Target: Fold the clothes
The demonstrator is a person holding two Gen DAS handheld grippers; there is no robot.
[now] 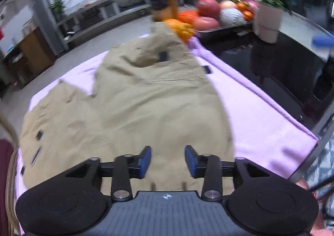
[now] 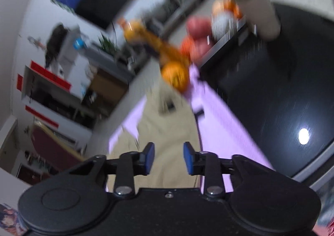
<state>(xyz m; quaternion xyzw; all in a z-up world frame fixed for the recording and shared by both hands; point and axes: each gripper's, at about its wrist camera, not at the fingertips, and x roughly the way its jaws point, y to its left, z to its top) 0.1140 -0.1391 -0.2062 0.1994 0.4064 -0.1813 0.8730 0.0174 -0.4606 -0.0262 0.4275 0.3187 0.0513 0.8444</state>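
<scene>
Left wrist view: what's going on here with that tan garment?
A person is folding clothes with a hand-held tool in each hand. The tan garment lies spread and rumpled on a pink cloth over a table. The left tool hangs over the garment's near edge, open, with nothing between its pads. The right tool is also open and empty, above the same garment. Neither grips the fabric at this moment. Both views are blurred.

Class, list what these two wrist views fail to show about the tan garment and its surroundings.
- Tan garment: near hem hidden by the left gripper, left wrist view.
- Its far tip: hidden behind an orange object, unidentifiable.
- Fruit tray: motion-blurred, right wrist view.
- Garment type: folds hide it.
</scene>
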